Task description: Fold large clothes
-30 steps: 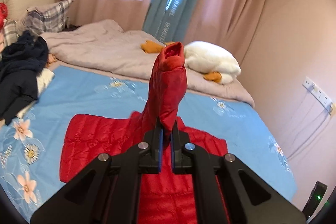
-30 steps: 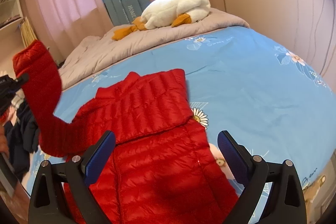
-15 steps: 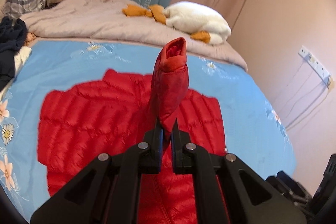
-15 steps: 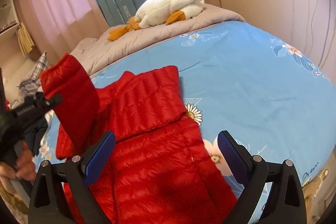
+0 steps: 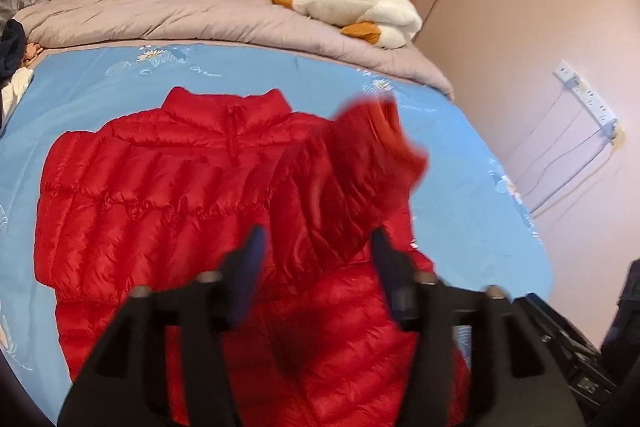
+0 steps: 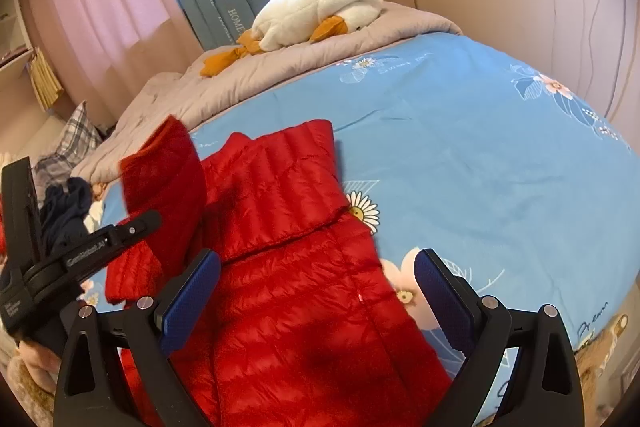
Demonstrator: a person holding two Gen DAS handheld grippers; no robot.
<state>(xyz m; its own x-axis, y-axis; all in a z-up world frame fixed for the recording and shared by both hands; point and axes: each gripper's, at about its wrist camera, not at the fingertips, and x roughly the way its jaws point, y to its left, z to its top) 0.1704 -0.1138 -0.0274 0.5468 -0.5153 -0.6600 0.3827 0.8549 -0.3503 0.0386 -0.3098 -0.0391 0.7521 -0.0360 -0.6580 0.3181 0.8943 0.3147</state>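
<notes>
A red puffer jacket (image 5: 160,195) lies spread on the blue floral bedsheet (image 5: 100,75), collar toward the far side. One sleeve (image 5: 360,155) is blurred in mid-air above the jacket's right side, free of my left gripper (image 5: 316,259), whose jaws stand open just behind it. In the right wrist view the same sleeve (image 6: 168,179) hangs over the jacket (image 6: 300,267) next to the left gripper's body (image 6: 80,255). My right gripper (image 6: 316,291) is open and empty above the jacket's lower part.
A grey quilt (image 5: 160,11) and a white plush goose (image 5: 356,3) lie at the far end of the bed. Dark clothes (image 6: 66,203) and a plaid pillow (image 6: 76,135) are at the left. A wall with a power strip (image 5: 584,95) is at the right.
My left gripper carried the raised sleeve across over the jacket body and has opened, letting the sleeve go; it is falling. The right gripper stayed open and nearly still.
</notes>
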